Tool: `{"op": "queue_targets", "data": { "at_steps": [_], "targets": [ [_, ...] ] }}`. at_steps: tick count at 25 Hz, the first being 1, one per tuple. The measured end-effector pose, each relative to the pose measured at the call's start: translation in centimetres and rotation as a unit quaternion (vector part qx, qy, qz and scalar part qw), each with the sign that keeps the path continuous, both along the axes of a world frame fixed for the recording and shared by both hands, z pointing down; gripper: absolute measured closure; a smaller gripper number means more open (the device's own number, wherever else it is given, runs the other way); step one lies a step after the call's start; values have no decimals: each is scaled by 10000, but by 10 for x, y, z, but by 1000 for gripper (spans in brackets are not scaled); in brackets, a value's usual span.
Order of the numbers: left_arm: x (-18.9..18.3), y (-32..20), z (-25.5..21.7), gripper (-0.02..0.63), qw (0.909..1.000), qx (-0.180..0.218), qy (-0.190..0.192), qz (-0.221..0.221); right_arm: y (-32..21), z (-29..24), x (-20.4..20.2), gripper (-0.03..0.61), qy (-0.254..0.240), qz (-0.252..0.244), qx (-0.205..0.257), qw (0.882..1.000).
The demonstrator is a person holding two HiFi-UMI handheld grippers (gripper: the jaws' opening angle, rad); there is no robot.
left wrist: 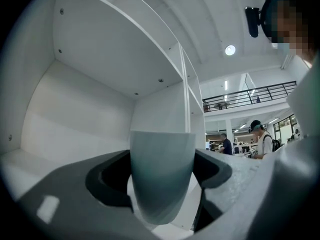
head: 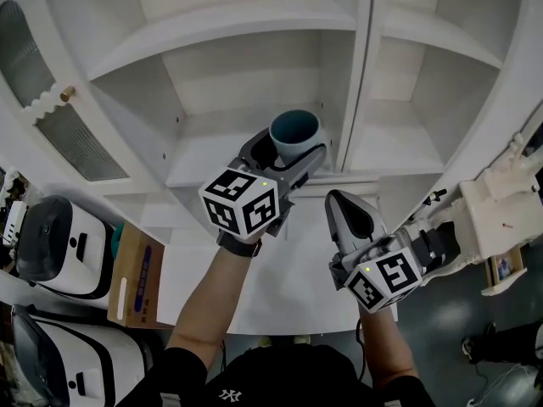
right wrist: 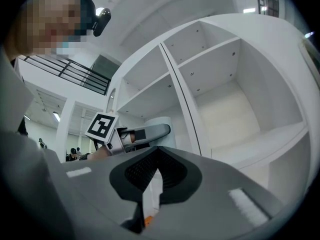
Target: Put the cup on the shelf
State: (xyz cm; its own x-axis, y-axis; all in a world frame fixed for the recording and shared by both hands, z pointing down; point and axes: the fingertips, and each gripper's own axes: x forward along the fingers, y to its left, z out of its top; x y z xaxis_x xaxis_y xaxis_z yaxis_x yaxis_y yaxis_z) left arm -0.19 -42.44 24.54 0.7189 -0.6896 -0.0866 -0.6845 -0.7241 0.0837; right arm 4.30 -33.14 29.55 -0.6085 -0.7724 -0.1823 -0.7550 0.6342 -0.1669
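Cup (head: 294,134): round and smooth, tapering toward its base; dark teal inside, paler grey-teal outside; interior bare.
Left gripper (head: 287,161): 2 grey, matte jaws spread to the cup's width and pressed on its opposite sides, holding it upright.
Cup position: at the front of the shelf's (head: 222,166) left compartment, over its board; contact with the board cannot be told.
Shelf: white flat boards with 1 upright divider.
Right gripper (head: 346,210): ribbed jaws nearly together, gripping nothing, beside the left gripper.
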Motion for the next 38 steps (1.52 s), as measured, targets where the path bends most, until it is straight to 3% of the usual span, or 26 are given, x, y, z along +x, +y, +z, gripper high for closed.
{"op": "queue_targets", "data": {
  "at_steps": [18,23,38],
  "targets": [
    [13,-48,21,239,9969,-62,-119,-776,-17,6,18,565,-145,34,-60,9999],
    [20,-49,25,238,9952,12,-374,-902,-17,9,17,565,-153,26,-87,9998],
    [13,-36,21,206,9984,108,-229,-510,-11,8,6,565,-158,-60,-94,9998]
  ]
}}
